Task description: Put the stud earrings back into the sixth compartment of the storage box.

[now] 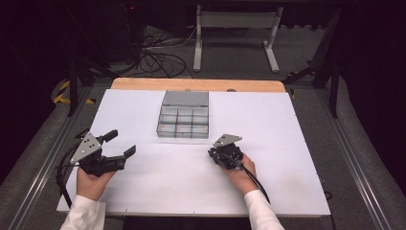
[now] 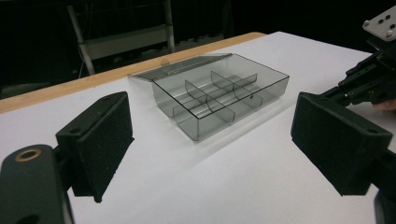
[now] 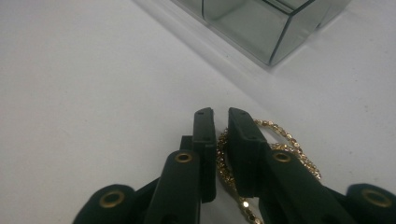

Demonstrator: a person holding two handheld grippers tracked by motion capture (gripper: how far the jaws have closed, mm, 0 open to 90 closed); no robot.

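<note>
A clear grey compartment box [image 1: 184, 122] stands at the far middle of the white table top [image 1: 268, 120], its lid [image 1: 186, 98] folded back flat. In the right gripper view a gold bead chain [image 3: 280, 135] lies on the white surface, and my right gripper [image 3: 220, 114] is shut on a strand of it, close to the box corner [image 3: 261, 28]. From above, the right gripper [image 1: 216, 152] points down just in front of the box. My left gripper [image 1: 123, 143] rests at the near left, jaws wide open and bare, facing the box [image 2: 219, 93].
A strip of wooden table edge [image 1: 196, 84] runs behind the white sheet. Beyond it are cables [image 1: 158, 57] and a white frame [image 1: 234, 28] on the floor. The right gripper [image 2: 369, 79] shows at the far right of the left gripper view.
</note>
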